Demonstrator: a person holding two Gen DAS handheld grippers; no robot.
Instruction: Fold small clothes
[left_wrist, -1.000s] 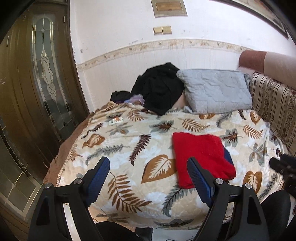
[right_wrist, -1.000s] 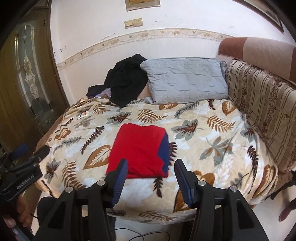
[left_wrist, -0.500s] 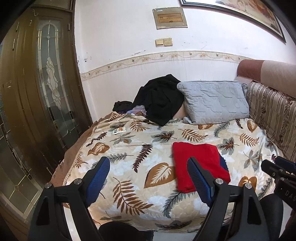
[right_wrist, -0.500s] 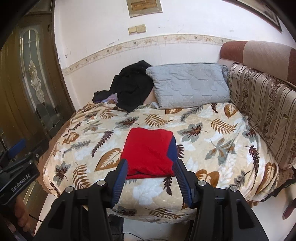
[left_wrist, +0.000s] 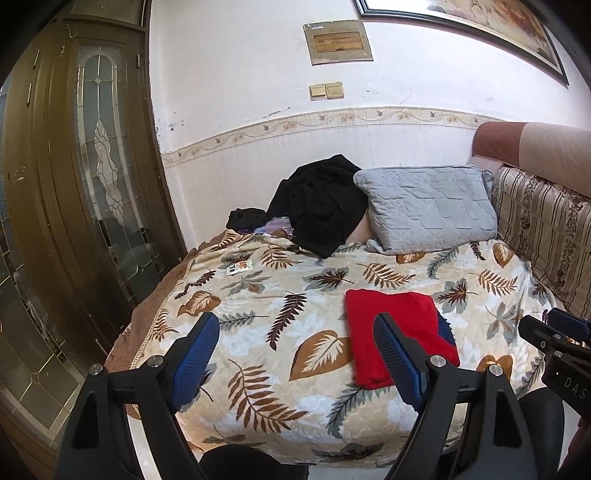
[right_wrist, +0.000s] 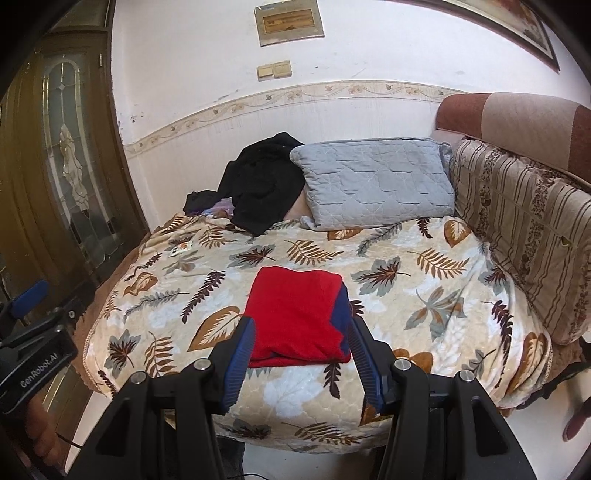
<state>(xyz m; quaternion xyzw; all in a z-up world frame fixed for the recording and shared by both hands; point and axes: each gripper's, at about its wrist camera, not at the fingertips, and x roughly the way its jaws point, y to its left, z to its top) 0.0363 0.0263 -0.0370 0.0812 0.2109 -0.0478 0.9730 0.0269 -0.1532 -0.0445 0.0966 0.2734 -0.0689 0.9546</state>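
We find a bed (left_wrist: 258, 295) under a leaf-print cover. Our left gripper (left_wrist: 295, 354) stands wide and empty, our right gripper (right_wrist: 301, 360) half open and empty; both have drawn back. The folded red garment (right_wrist: 297, 314) lies just ahead of the right gripper, apparently finished.

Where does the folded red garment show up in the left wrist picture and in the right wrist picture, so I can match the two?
Left wrist view: the folded red garment lies right of centre on the leaf-print blanket, partly behind the right finger of the left tongs.
Right wrist view: it lies at centre, just beyond the open right tongs.
Shared landmark: the grey pillow against the wall behind it.
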